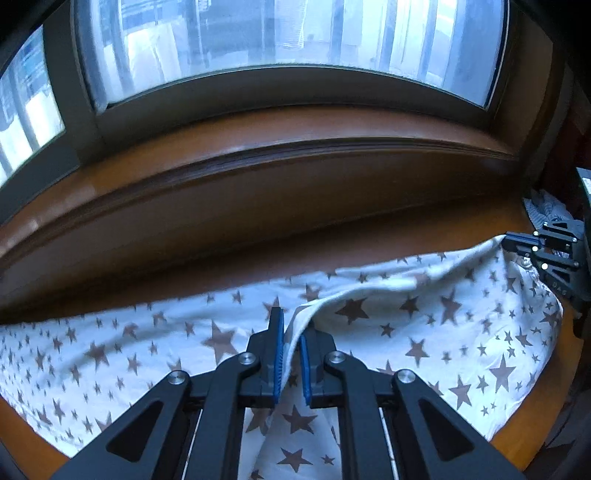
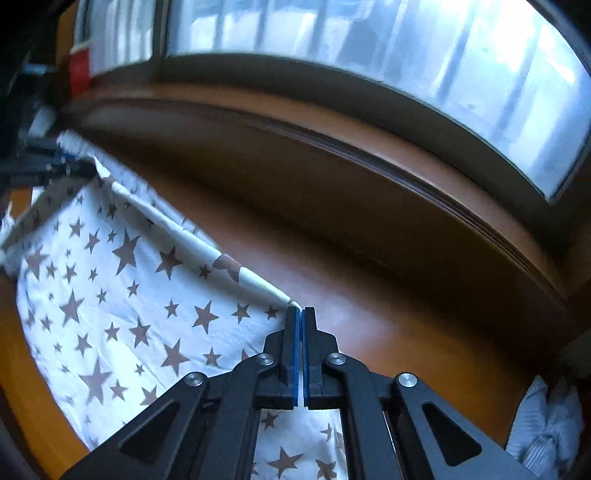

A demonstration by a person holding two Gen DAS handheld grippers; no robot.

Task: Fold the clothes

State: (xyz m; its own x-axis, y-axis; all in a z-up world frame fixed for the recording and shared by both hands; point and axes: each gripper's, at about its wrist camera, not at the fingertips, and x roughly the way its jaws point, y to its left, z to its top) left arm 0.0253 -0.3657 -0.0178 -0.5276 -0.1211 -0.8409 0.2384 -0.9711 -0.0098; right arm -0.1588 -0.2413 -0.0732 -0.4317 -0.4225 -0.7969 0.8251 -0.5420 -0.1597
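A white garment with brown stars (image 1: 424,332) lies spread on an orange-brown wooden surface (image 1: 332,240). In the left wrist view my left gripper (image 1: 295,326) is shut on a raised fold of its far edge, the cloth running between the blue pads (image 1: 279,354). My right gripper (image 1: 517,242) shows at the right edge, pinching the garment's far corner. In the right wrist view the right gripper (image 2: 300,314) is shut, with that corner of the star garment (image 2: 110,295) caught at its tips. The hem stretches taut from there up to the left gripper (image 2: 62,166) at the upper left.
A brown wooden sill (image 1: 295,155) and a large window (image 1: 295,33) run behind the surface. A striped cloth (image 1: 543,206) lies at the far right, and a pale ribbed cloth (image 2: 546,424) sits at the lower right. A red object (image 2: 79,70) stands on the sill.
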